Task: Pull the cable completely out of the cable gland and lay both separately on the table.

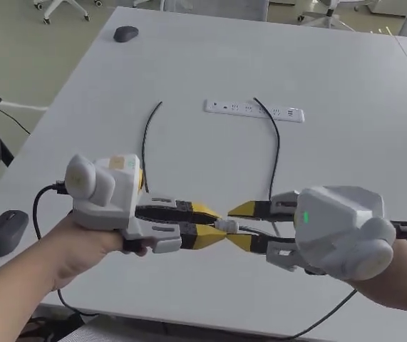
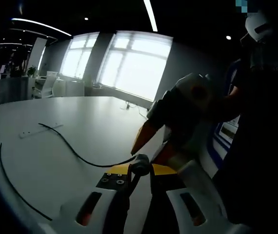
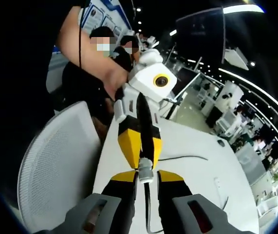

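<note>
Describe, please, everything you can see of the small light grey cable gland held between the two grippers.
The small light grey cable gland looks like plastic: a short round body with a collar. It is held in the air above the near edge of the white table. The left gripper pinches one end. The right gripper has its jaws beside the other end; whether they press it cannot be told. A thin black cable runs out of it.

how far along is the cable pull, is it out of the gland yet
Nothing done yet. In hand: the left gripper is shut on the small grey cable gland above the white table; the right gripper holds its jaws apart around it. The thin black cable still runs into the gland. Left: pull it out, lay both down separately.
</note>
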Motion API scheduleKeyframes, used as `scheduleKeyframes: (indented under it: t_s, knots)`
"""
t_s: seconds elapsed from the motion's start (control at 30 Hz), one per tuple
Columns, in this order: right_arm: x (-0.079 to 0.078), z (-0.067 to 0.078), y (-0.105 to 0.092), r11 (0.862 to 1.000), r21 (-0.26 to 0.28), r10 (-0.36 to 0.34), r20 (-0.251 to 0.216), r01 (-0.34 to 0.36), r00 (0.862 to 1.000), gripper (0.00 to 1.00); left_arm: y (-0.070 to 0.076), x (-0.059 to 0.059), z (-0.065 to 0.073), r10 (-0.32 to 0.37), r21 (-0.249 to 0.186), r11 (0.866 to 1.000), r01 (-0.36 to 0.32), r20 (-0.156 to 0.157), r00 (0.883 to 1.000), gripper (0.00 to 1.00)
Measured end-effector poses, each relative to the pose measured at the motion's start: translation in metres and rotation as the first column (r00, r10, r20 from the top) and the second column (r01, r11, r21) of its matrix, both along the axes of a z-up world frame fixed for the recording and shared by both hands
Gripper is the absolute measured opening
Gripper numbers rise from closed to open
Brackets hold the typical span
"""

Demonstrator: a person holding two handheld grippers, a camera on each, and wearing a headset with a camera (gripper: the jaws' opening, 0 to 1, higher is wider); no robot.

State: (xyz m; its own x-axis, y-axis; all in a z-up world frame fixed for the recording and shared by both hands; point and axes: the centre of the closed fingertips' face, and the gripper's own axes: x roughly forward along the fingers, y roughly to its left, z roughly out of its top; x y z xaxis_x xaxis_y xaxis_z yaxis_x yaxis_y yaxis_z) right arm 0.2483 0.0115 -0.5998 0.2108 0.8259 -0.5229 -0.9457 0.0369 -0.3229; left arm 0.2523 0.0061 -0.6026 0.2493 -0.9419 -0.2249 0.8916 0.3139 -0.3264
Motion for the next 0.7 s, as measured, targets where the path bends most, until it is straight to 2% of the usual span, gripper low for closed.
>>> scheduleKeyframes:
  t_s: [0.07,0.13,0.17,0.2,0.23,0.27,0.3,0.33,0.43,0.57,0.6,0.63,0.7]
  knots:
    - [0.001,0.007,-0.003,0.999,0.037,-0.015,-0.031,0.016,0.999,0.13,0.0,0.0,0.001,0.002,0.005,1.0,-0.002,0.009,1.0,0.15]
    - [0.006,0.012,-0.008,0.995,0.068,-0.066,-0.085,0.072,0.994,0.15,0.001,0.0,0.001,0.001,0.015,1.0,-0.001,0.014,1.0,0.15]
    - [0.009,0.014,-0.011,0.99,0.073,-0.107,-0.122,0.117,0.987,0.17,0.001,0.0,0.001,0.002,0.017,1.0,-0.002,0.016,1.0,0.15]
    - [0.014,0.015,-0.016,0.982,0.072,-0.162,-0.174,0.176,0.971,0.18,0.001,0.0,0.001,0.004,0.016,1.0,-0.004,0.016,1.0,0.15]
    - [0.016,0.016,-0.018,0.977,0.075,-0.184,-0.194,0.202,0.963,0.19,0.001,0.0,0.001,0.005,0.016,1.0,-0.005,0.016,1.0,0.15]
    - [0.019,0.018,-0.019,0.975,0.087,-0.186,-0.181,0.204,0.966,0.18,0.001,0.0,0.001,0.008,0.015,1.0,-0.008,0.014,1.0,0.15]
    - [0.019,0.018,-0.02,0.977,0.08,-0.186,-0.156,0.2,0.97,0.16,0.001,-0.001,0.001,0.01,0.017,1.0,-0.01,0.015,1.0,0.15]
    - [0.02,0.017,-0.022,0.975,0.069,-0.199,-0.15,0.211,0.968,0.16,0.001,-0.001,0.001,0.011,0.017,1.0,-0.011,0.015,1.0,0.15]
    - [0.014,0.007,-0.023,0.977,0.019,-0.207,-0.147,0.212,0.967,0.16,0.001,0.0,0.002,0.016,0.015,1.0,-0.016,0.014,1.0,0.15]
    - [0.008,-0.005,-0.023,0.977,-0.052,-0.211,-0.083,0.207,0.974,0.13,0.001,0.003,0.004,0.022,0.014,1.0,-0.022,0.013,1.0,0.15]
    - [0.009,-0.006,-0.024,0.975,-0.057,-0.22,-0.063,0.217,0.973,0.11,0.001,0.003,0.005,0.024,0.013,1.0,-0.024,0.013,1.0,0.15]
    - [0.013,-0.004,-0.024,0.971,-0.05,-0.235,-0.023,0.234,0.972,0.07,0.0,0.004,0.006,0.025,0.013,1.0,-0.025,0.013,1.0,0.15]
    - [0.01,-0.007,-0.022,0.971,-0.05,-0.234,-0.018,0.233,0.972,0.05,0.001,0.006,0.007,0.031,0.015,0.999,-0.031,0.013,0.999,0.15]
